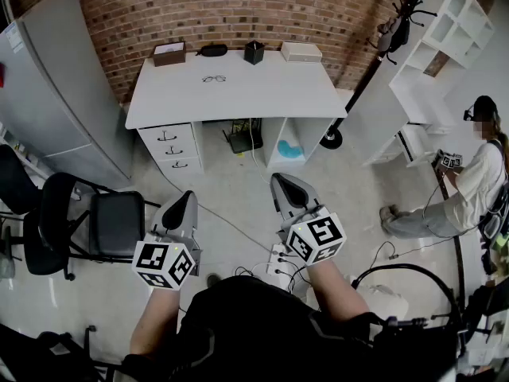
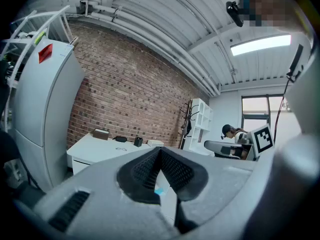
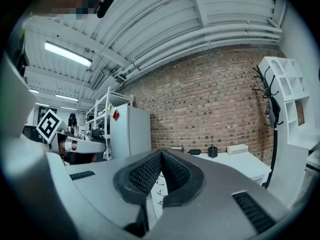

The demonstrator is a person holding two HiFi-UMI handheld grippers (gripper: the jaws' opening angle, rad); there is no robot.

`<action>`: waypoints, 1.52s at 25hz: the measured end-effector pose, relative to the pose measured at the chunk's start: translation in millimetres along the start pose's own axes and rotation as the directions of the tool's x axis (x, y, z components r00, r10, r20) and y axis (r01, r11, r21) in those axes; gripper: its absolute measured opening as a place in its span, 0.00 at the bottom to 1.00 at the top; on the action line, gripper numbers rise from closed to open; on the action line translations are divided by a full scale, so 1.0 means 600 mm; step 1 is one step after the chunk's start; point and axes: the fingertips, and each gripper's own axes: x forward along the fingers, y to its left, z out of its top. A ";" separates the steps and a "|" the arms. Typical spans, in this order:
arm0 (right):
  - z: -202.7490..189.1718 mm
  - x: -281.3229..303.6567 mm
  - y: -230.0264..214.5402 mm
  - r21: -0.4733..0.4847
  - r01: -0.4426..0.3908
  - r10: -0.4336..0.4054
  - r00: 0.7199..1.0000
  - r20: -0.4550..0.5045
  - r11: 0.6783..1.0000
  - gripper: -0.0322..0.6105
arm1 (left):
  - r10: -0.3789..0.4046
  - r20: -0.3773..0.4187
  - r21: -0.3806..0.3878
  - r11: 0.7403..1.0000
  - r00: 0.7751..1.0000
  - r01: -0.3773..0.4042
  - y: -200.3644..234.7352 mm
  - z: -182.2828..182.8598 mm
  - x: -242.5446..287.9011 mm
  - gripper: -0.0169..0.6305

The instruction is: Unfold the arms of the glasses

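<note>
The glasses lie on the white desk by the brick wall, far ahead of both grippers. They are too small to tell how their arms stand. My left gripper and right gripper are held level over the floor, well short of the desk, both shut with nothing between the pads. In the left gripper view, the glasses show as a small mark on the desk, past the shut left gripper. In the right gripper view, the shut right gripper hides the glasses; only the desk shows.
On the desk's back edge stand a brown box, a black case, a black cup and a white box. A grey cabinet and black chair are left. A person and white shelves are right. Cables cross the floor.
</note>
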 end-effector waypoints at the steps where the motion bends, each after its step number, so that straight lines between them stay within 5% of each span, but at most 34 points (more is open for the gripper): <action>1: -0.005 0.000 0.002 0.008 0.000 0.000 1.000 -0.001 1.000 0.06 | 0.003 -0.005 0.003 1.000 1.000 -0.003 0.002 -0.003 -0.003 0.04; 22: 0.001 0.017 0.039 0.049 0.022 -0.021 1.000 -0.008 0.999 0.06 | -0.024 0.001 0.009 1.000 1.000 0.024 0.030 0.002 -0.016 0.04; 28: 0.006 0.039 0.082 -0.074 0.047 -0.047 0.999 -0.004 0.996 0.06 | -0.045 0.002 0.021 0.999 0.999 0.045 0.067 0.009 -0.030 0.04; 38: -0.018 0.070 0.141 -0.059 0.026 -0.027 1.000 -0.015 0.998 0.06 | -0.068 -0.004 0.011 0.998 0.998 0.068 0.120 0.006 -0.063 0.04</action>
